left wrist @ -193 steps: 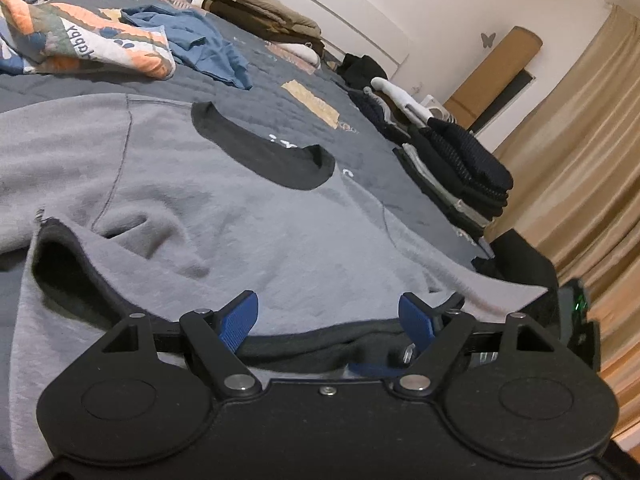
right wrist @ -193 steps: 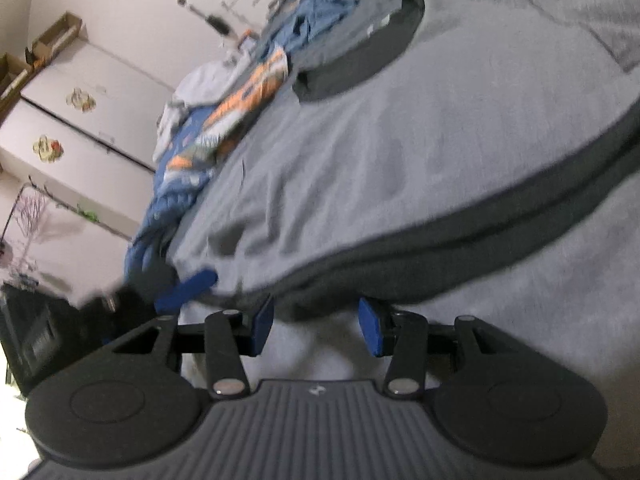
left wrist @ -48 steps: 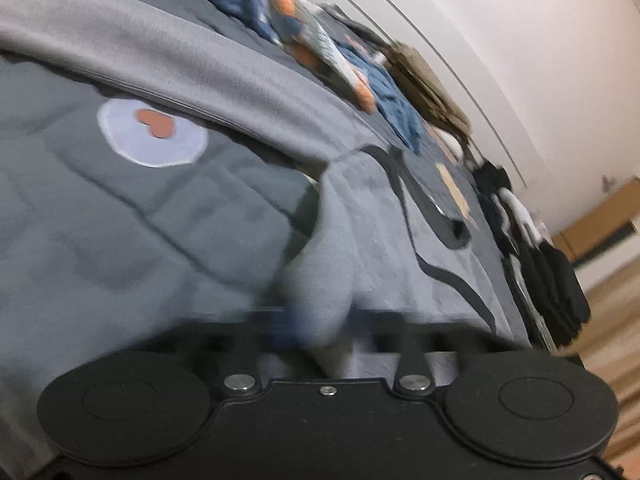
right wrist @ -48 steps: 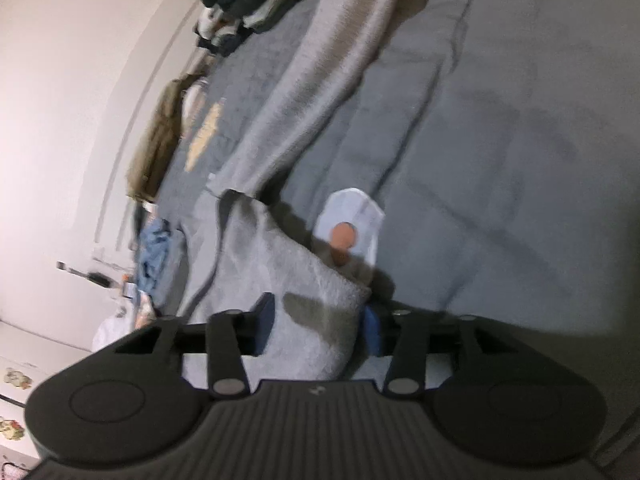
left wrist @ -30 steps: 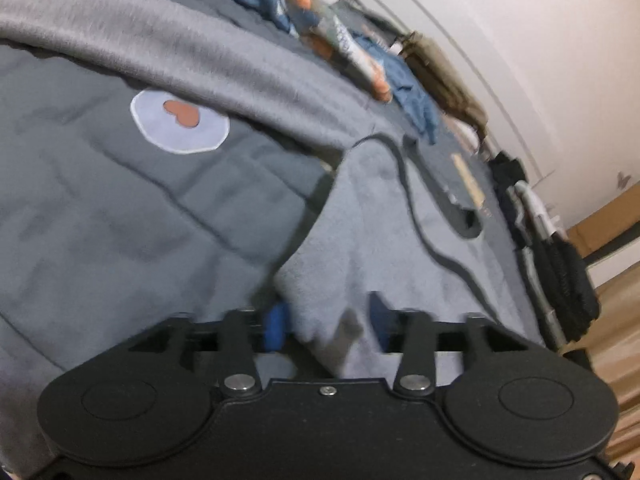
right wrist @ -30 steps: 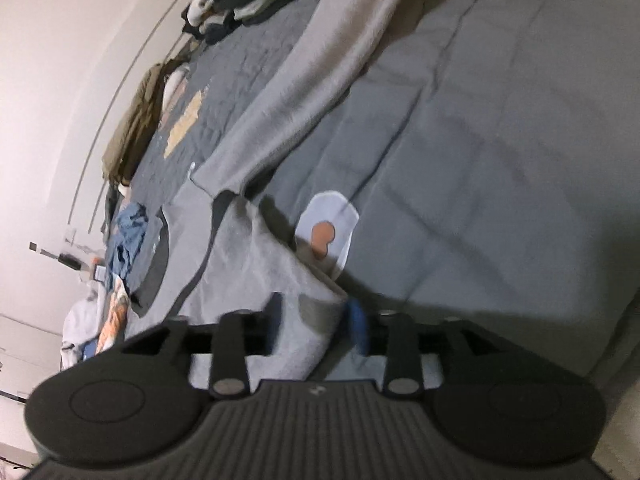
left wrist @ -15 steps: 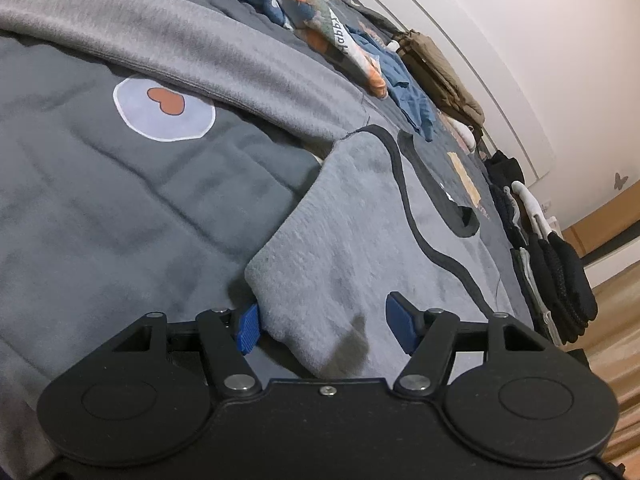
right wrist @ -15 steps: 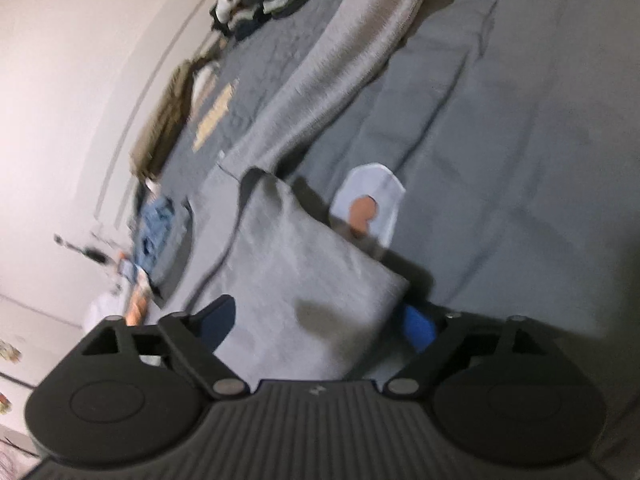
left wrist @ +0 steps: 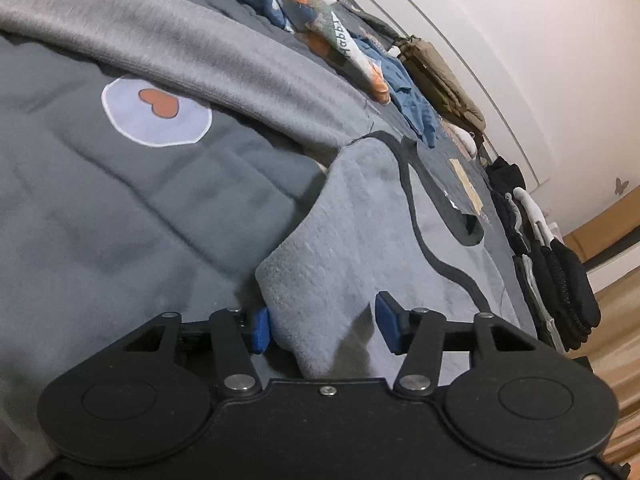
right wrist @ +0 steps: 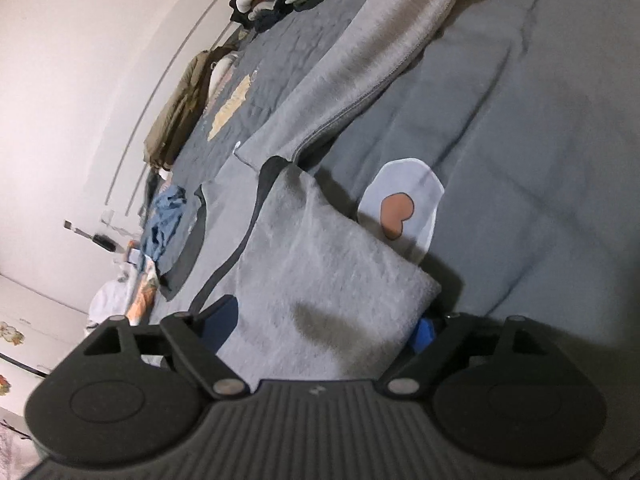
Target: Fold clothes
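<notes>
Pale wall, grey quilted bed, perhaps beige curtain.

Both wrist cameras are sitting low and close over the bed, each looking forward along its own tongs. The left view is facing along the bed toward the wall and curtain; the right view is tilted, facing the wall and cupboards. Both are sharing the folded grey sweatshirt corner and the heart patch.
</notes>
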Motion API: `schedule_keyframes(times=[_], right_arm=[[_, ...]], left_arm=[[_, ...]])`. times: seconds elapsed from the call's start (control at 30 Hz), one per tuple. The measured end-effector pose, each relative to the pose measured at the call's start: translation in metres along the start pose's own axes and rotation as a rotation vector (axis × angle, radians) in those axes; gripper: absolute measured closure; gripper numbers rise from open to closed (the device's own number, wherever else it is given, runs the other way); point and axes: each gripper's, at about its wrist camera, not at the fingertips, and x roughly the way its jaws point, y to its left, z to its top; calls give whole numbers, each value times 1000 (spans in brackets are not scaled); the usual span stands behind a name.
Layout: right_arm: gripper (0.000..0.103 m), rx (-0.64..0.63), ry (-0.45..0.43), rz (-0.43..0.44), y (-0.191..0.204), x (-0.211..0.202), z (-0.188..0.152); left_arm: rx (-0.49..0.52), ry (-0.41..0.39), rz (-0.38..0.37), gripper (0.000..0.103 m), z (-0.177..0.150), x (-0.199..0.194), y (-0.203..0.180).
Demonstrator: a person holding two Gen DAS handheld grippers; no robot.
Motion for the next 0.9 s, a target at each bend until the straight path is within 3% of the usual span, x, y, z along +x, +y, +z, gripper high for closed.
schedule_keyframes(times=[0.1, 0.17, 0.23, 0.27, 0.33, 0.43, 0.6, 0.63, 0.7, 0.73, 0.9], right_arm=[[22, -31, -12, -4, 3, 2, -2], [58, -40, -19, -6, 4, 3, -3], [68, -13, -16, -3, 1, 2, -1], [72, 1, -15, -1, -1, 2, -1], [73, 14, -19, 7, -2, 1, -1], [59, 21, -14, 18, -4, 4, -3], [57, 7, -1, 27, -3, 9, -6], [61, -7, -2, 27, -2, 9, -6], [88, -16, -10, 24, -1, 8, -8], [92, -1, -9, 33, -2, 7, -8], [93, 58, -26, 70, -1, -6, -9]], left_arm=[[4, -11, -8, 44, 0, -1, -2], [16, -17, -9, 45, 1, -2, -3], [28, -22, -10, 58, 1, -2, -4], [36, -25, -10, 73, 1, -3, -5], [46, -26, -12, 76, 2, -3, -6], [26, -7, 1, 71, 1, 3, -4], [47, -13, 4, 72, -1, 7, -5], [53, -16, 2, 72, -1, 7, -5], [67, -22, 1, 85, -1, 6, -7], [67, -24, -4, 86, 0, 5, -8], [66, -38, -31, 90, 0, -6, -11]])
